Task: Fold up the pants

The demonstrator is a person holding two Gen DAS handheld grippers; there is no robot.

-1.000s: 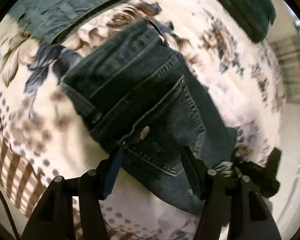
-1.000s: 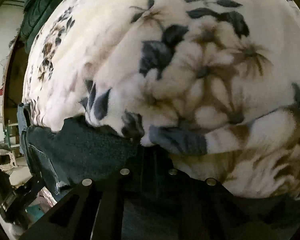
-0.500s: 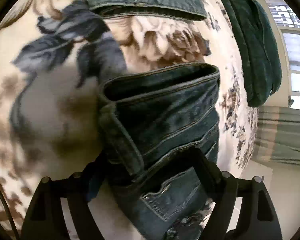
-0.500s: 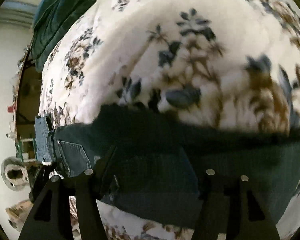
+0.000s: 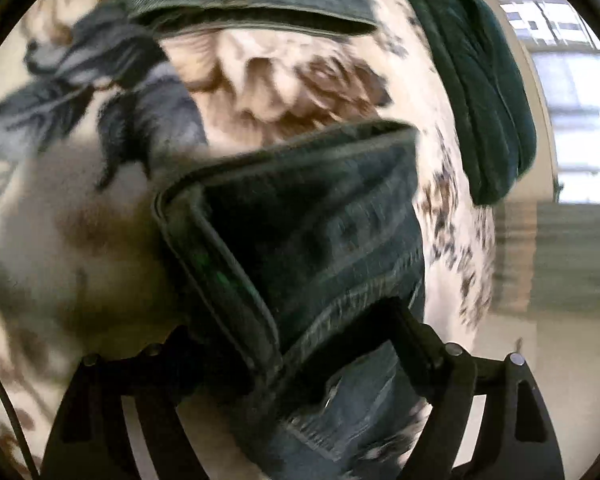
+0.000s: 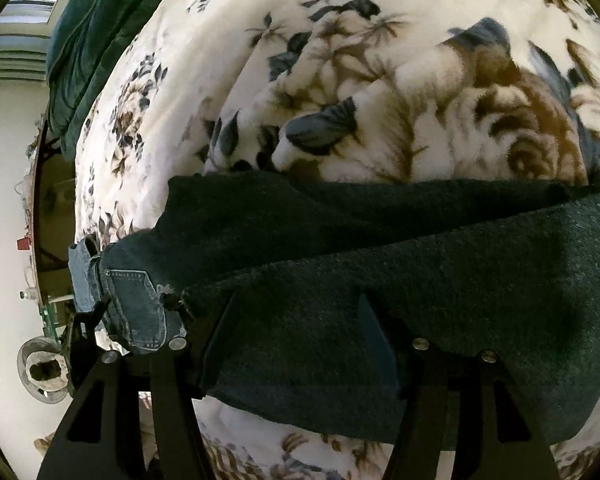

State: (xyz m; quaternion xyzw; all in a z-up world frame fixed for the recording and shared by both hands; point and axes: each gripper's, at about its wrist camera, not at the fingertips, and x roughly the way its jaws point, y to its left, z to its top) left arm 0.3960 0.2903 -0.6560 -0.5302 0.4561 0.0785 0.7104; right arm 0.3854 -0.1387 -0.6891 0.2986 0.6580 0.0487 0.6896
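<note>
while both jaws stand apart, the pants [image 6: 380, 280] lie between the right gripper [image 6: 300, 328] and left gripper [image 5: 296, 344] fingers.

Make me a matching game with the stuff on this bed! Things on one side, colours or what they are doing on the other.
Things:
1. dark jeans
2. blanket
3. green quilt
4. right gripper

Descriptions:
A. cream with brown and blue flowers
B. bunched at the far edge of the bed
C. open, above dark denim
D. lying on the blanket, with a back pocket showing

Pairs: 1-D, 2-A, 3-B, 4-C
</note>
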